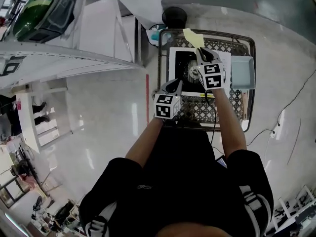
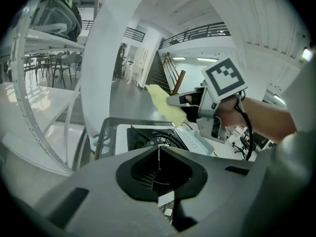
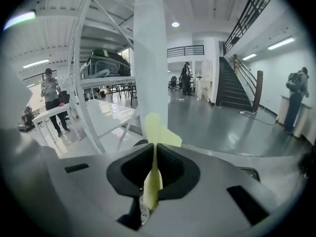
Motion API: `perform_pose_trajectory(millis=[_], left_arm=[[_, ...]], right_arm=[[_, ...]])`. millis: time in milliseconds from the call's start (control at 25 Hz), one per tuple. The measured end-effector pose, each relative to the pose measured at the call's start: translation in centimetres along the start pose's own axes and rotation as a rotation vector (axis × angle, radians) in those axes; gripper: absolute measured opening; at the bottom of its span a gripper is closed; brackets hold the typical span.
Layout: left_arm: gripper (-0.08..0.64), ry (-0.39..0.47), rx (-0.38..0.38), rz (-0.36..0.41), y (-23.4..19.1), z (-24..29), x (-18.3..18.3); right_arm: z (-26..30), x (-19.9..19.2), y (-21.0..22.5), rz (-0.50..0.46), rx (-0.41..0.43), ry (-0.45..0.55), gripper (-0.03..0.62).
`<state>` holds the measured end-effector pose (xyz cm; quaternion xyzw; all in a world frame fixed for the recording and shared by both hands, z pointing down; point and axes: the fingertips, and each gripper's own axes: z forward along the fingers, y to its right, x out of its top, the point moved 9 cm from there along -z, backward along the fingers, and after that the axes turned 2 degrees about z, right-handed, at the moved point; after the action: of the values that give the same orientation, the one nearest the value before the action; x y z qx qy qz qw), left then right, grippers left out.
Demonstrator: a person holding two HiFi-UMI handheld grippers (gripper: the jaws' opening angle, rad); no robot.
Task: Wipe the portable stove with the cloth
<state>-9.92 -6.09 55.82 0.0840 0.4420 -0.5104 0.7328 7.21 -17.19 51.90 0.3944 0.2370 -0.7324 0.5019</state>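
**A:** What does the head view give?

**B:** A person in black stands at a wire table (image 1: 251, 42). The white stove (image 1: 181, 58) sits on it, black burner in the middle, with a pale tray (image 1: 243, 72) just to its right. The left gripper (image 1: 174, 84) is over the stove's near left corner. The right gripper (image 1: 201, 52) is over the far right part, pointing away from the person. The yellow cloth (image 1: 191, 35) sticks out of its tip, past the stove's far edge.

**A:** And the left gripper view?

**B:** That gripper's jaws are pressed together, with only a thin seam between them and nothing caught there. Beyond them lies the stove (image 2: 148, 135) inside the table's rim (image 2: 104, 128). Above it, to the right, the other gripper (image 2: 174, 99) pinches the cloth (image 2: 165, 106), which hangs down at a slant. Its lower corner comes near the stove's right side (whether it touches, I can't tell).

**A:** The right gripper view?

**B:** The jaws are clamped tight on the cloth (image 3: 154, 131). A folded strip runs down between them and a flap stands up past the tips. The stove isn't in this view. There is only a white post (image 3: 150, 58) straight ahead, a shiny floor (image 3: 232, 132), a staircase (image 3: 237, 83) on the right and a few people far off.
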Motion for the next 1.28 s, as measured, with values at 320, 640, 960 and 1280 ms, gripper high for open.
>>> perform_pose_trajectory(millis=[320, 640, 960, 1280], left_arm=[[0.021, 0.021, 0.053, -0.074, -2.3, -1.4, -0.5], [0.021, 0.021, 0.074, -0.099, -3.1, -2.4, -1.4], [0.021, 0.019, 0.066, -0.084, -2.7, -2.8, -1.7], [0.021, 0.014, 0.048, -0.070, -2.0, -2.7, -2.0]], right_arm=[[6.7, -5.0, -1.4, 0.003, 0.026, -0.225, 0.021], [6.4, -7.4, -2.2, 0.029, 0.030, -0.272, 0.021], [4.0, -9.3, -3.4, 0.010, 0.047, -0.325, 0.021], [1.8, -10.6, -5.2, 0.012, 0.087, -0.339, 0.021]])
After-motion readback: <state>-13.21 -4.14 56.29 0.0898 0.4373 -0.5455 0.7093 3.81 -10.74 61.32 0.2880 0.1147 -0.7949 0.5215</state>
